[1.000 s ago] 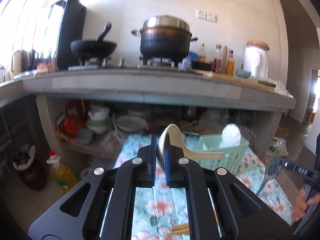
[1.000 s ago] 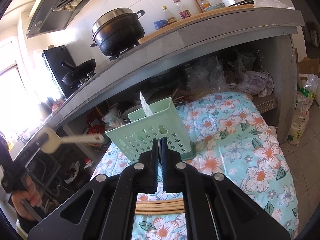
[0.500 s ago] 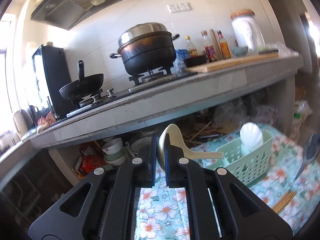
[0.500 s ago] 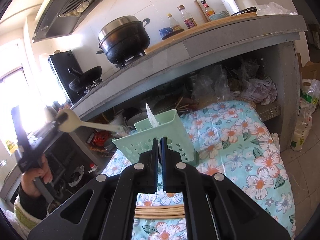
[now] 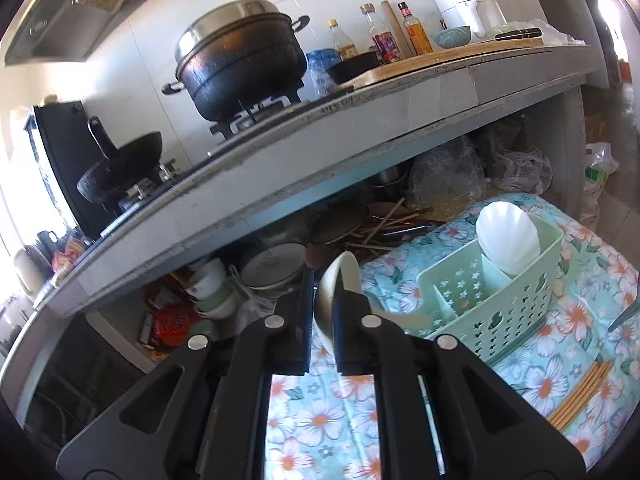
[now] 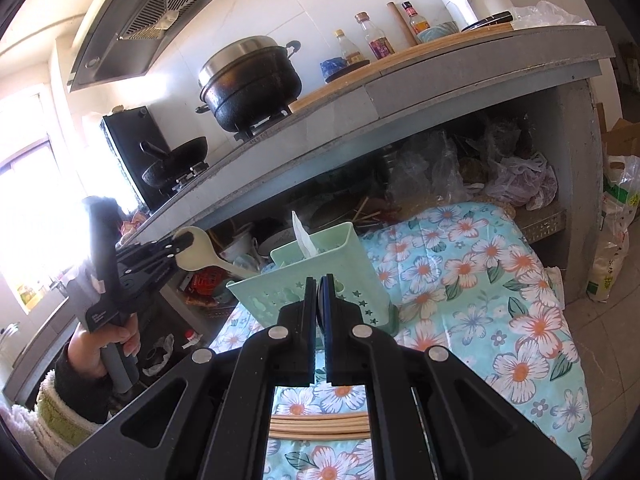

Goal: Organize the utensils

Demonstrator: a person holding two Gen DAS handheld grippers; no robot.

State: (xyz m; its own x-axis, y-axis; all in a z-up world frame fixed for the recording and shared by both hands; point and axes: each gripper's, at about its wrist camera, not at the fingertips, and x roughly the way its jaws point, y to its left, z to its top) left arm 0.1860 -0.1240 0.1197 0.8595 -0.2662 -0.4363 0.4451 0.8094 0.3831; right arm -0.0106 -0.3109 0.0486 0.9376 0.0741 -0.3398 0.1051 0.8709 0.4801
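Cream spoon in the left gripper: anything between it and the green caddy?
Nothing visible. The cream spoon hangs in open air left of the green caddy, handle pointing at it. Inside, a white scoop fills the far compartment; the nearer ones look free.

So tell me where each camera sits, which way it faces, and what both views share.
Left wrist: rides the left gripper, facing the counter; fingers clamp a cream spoon.
Right wrist: rides the right gripper, jaws nearly shut on something dark, facing the floral cloth; the left hand shows.
Shared: green caddy, chopsticks, black pot.
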